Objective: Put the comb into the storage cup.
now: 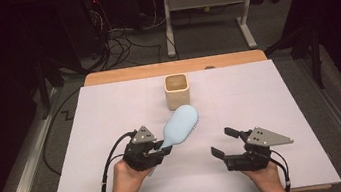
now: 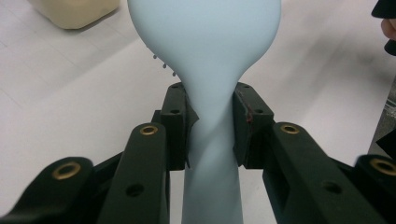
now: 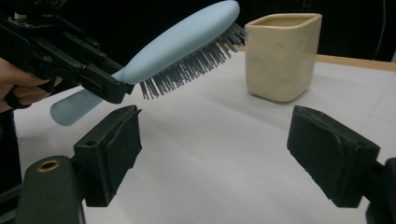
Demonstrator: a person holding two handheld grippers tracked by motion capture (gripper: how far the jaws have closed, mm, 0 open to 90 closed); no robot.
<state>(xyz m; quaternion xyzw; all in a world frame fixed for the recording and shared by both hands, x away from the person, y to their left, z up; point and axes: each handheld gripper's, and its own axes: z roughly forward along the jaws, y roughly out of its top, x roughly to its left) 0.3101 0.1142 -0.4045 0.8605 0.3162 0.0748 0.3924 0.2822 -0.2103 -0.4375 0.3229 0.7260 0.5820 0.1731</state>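
The pads (image 2: 180, 122) of the left gripper (image 1: 158, 150) were seen pressed against both sides of the neck of the pale blue hairbrush (image 1: 180, 124), just where the handle widened into the head. The brush was held clear of the white table cover (image 1: 110, 114), bristles turned down and head tilted up toward the cream cup (image 1: 177, 90), which stood just beyond it. The right gripper (image 1: 224, 142) was held apart on the right, its jaws spread wide with nothing between them.

For the step judged to be in hand, bringing the brush to the cup, the squeeze at the neck would best be kept firm, the brush turned so that one end led, and that end lined up over the opening before lowering.

The handle's end was cut off in the left gripper view, the cup's inside could not be made out, and the room behind was too dark to read.
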